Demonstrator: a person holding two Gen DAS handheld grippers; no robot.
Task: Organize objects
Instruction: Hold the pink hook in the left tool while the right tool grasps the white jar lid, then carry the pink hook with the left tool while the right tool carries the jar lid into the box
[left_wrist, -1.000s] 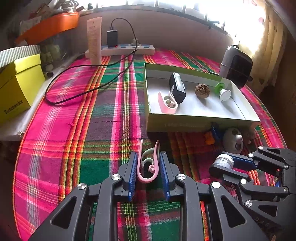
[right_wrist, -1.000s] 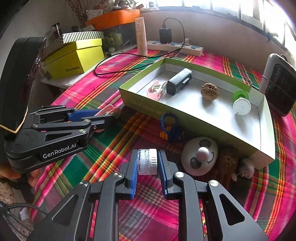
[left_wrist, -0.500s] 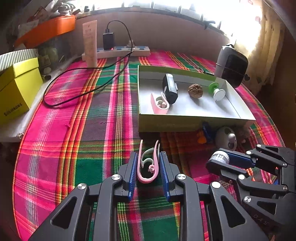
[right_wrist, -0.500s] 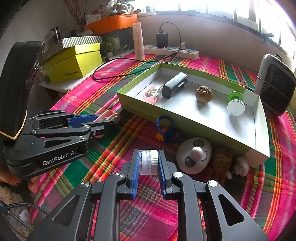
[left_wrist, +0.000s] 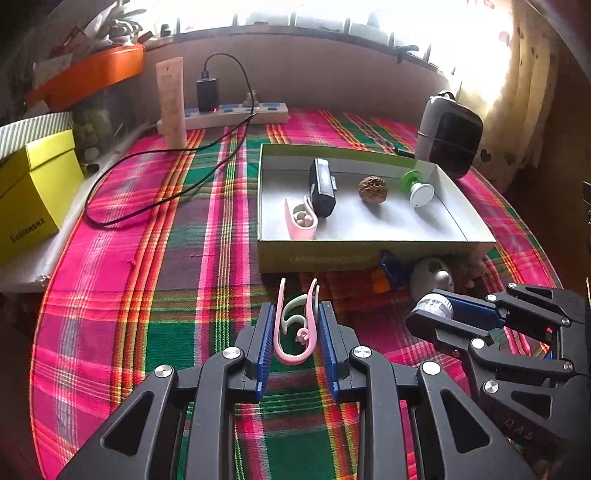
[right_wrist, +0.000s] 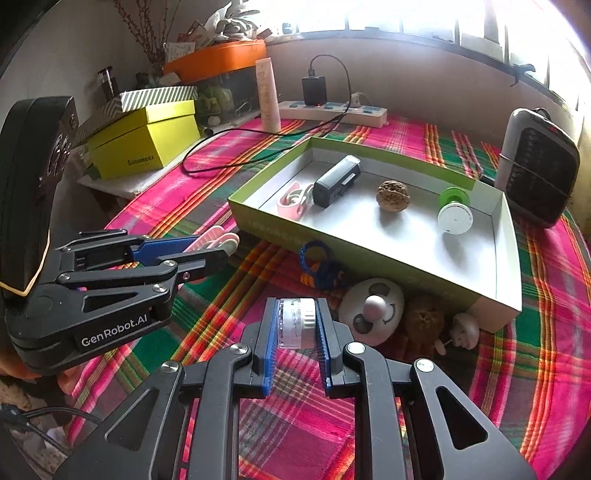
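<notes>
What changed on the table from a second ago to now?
Not much. The right tool squeezed a bit tighter onto the small clear jar with the white lid. The left tool kept its grip on the pink clip. The open box looks a little farther off, but the black case, walnut and green-and-white spool inside stayed put.

So the tray (right_wrist: 511, 236) sits mid-bench (left_wrist: 122, 280), and in it, left to right: a clip (left_wrist: 300, 221), a small box-shaped gadget (left_wrist: 322, 187) just behind it, a walnut (left_wrist: 373, 189), then a spool (left_wrist: 419, 188) by the right wall. In front of the tray's near wall lie a braided ring (right_wrist: 320, 264), a round face toy (right_wrist: 371, 310), another walnut (right_wrist: 424, 321) and a tiny mushroom figure (right_wrist: 463, 330). The power strip (left_wrist: 236, 112) runs along the back, with a tube (left_wrist: 171, 101) standing at its left end. A heater (right_wrist: 535, 170) is behind the tray's right corner, and stacked boxes (right_wrist: 144, 136) are off left.
</notes>
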